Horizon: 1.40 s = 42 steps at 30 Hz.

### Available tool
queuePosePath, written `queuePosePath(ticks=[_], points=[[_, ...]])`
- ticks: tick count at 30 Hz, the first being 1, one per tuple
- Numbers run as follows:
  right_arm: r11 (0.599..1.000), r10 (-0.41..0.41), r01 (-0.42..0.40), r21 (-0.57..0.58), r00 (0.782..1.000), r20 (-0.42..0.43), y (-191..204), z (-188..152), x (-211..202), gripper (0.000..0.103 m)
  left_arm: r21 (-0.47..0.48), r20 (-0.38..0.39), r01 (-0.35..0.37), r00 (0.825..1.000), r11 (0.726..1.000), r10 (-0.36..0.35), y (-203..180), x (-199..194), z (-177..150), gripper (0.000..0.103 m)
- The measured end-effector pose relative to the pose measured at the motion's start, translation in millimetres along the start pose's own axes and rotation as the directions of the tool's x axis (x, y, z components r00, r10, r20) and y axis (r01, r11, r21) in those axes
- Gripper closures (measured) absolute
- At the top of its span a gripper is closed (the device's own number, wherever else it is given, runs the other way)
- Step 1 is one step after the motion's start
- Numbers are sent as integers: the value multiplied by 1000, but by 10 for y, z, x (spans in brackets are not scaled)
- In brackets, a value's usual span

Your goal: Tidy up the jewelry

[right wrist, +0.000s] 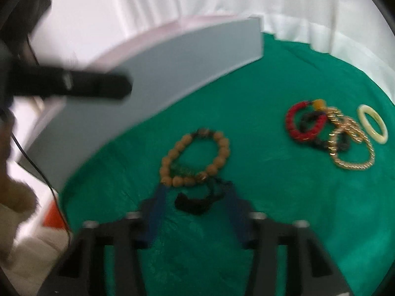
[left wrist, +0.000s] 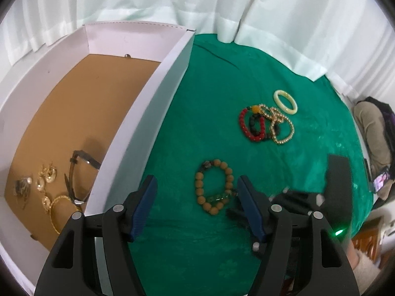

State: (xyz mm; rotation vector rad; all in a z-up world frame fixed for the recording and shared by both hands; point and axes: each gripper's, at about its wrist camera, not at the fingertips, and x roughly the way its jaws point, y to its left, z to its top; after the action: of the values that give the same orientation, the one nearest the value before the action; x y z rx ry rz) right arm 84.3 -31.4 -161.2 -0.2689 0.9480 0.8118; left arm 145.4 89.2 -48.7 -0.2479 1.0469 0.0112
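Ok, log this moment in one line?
left gripper: open, over bead bracelet | right gripper: open, at its tassel | box: some jewelry inside

A green cloth (left wrist: 187,128) covers the table. White curtains (left wrist: 172,0) hang in folds behind it, their hems resting on the cloth's far edge. At the far right, off the cloth, sits a beige and dark bundle (left wrist: 372,133), too blurred to identify. A thin black cable (right wrist: 37,165) runs down the left side

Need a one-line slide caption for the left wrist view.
Open left tongs hover over a brown wooden bead bracelet on green velvet cloth, beside a white cardboard box.
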Motion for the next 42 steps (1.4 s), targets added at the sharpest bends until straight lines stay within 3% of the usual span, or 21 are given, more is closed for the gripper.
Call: queuePosePath(ticks=[3,7,8,11,13,15,18,19,20,21,22,25,28,31,34,42], points=[[1000,2,-2,22,1000,20,-20,-26,-173,93,-3,-4,6,1000,1000,-6,-10,56,15,34],[991,-8,-10,134,991,131,-260,-145,-719,95,43,-34,15,999,999,-13,-104,267,22,34],[987,-11,-13,160,989,148,-325,-171,-835,100,57,-42,14,999,998,-11,-137,351,33,34],[975,-24,-19,222,982,188,-471,-324,-1151,100,111,-62,-35,997,993,42,-193,676,68,38],[968,-24,-30,251,978,209,-569,-415,-1320,100,144,-68,-64,995,987,75,-191,802,74,51],[963,-26,-35,266,975,223,-625,-475,-1420,100,182,-74,-81,993,980,96,-193,908,60,56],[957,-24,-47,286,970,240,-637,-570,-1481,100,245,-96,-36,993,969,61,-241,990,-24,56],[953,-22,-52,297,970,243,-660,-576,-1482,100,292,-64,-55,995,955,77,-298,983,-65,59],[949,-21,-58,311,969,245,-699,-590,-1487,100,317,-56,-53,996,947,75,-328,974,-83,65],[945,-24,-58,322,969,246,-711,-607,-1483,100,331,-58,-34,997,943,57,-347,968,-91,89],[939,-31,-57,338,968,248,-750,-624,-1490,100,331,-71,-15,997,943,41,-360,960,-86,94],[922,-31,-74,379,964,263,-831,-646,-1574,100,267,-86,0,996,964,23,-324,917,-52,95],[914,-19,-97,395,960,278,-877,-630,-1703,100,153,-61,87,995,984,-79,-251,662,-28,95],[915,5,-121,386,958,287,-908,-522,-1816,100,80,0,174,985,982,-174,-197,248,35,95],[921,34,-146,361,953,300,-899,-353,-1915,100,45,72,220,972,974,-223,-196,-212,75,95],[953,142,-219,211,935,325,-422,481,-2019,100,-40,239,257,941,966,-240,155,-1332,158,94]])
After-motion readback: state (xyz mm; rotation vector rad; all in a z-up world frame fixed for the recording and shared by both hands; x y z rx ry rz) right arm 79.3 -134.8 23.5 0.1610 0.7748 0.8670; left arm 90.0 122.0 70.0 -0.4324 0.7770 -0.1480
